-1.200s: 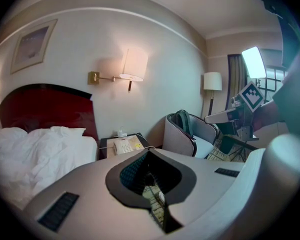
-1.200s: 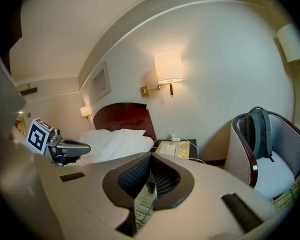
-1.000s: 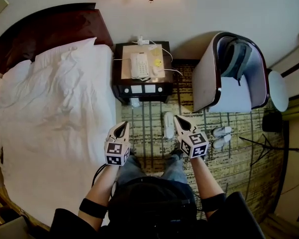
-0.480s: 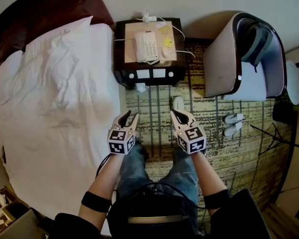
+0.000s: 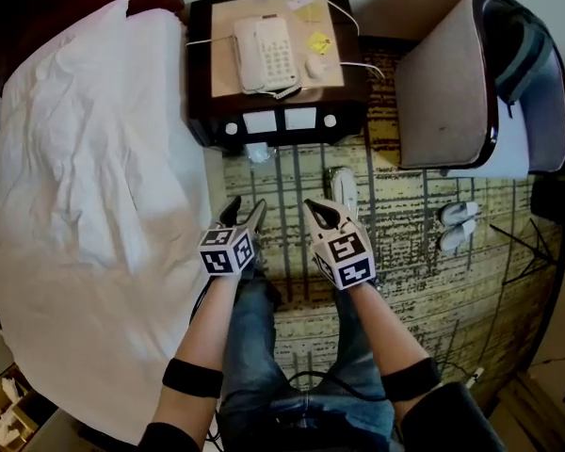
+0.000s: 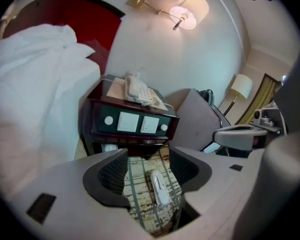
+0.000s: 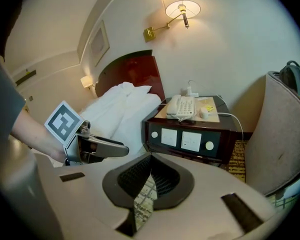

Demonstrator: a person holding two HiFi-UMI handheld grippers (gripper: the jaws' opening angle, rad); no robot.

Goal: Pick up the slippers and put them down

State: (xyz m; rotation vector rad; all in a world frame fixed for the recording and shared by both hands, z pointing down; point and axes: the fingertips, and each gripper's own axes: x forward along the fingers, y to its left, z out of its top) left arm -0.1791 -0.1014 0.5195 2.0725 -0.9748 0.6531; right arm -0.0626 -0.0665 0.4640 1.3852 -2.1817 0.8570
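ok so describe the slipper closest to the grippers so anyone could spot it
Find the dark nightstand with the white phone beside the bed. On the patterned carpet in front of its armchair-side corner lies a single white slipper, just past the right gripper. Unlike the white pair by the armchair, it lies alone.

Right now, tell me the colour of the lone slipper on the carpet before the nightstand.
White. The slipper shows best in the left gripper view.

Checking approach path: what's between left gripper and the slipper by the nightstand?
Only bare carpet, seen in the left gripper view. The left gripper has just been opening its jaws, empty; the slipper lies ahead.
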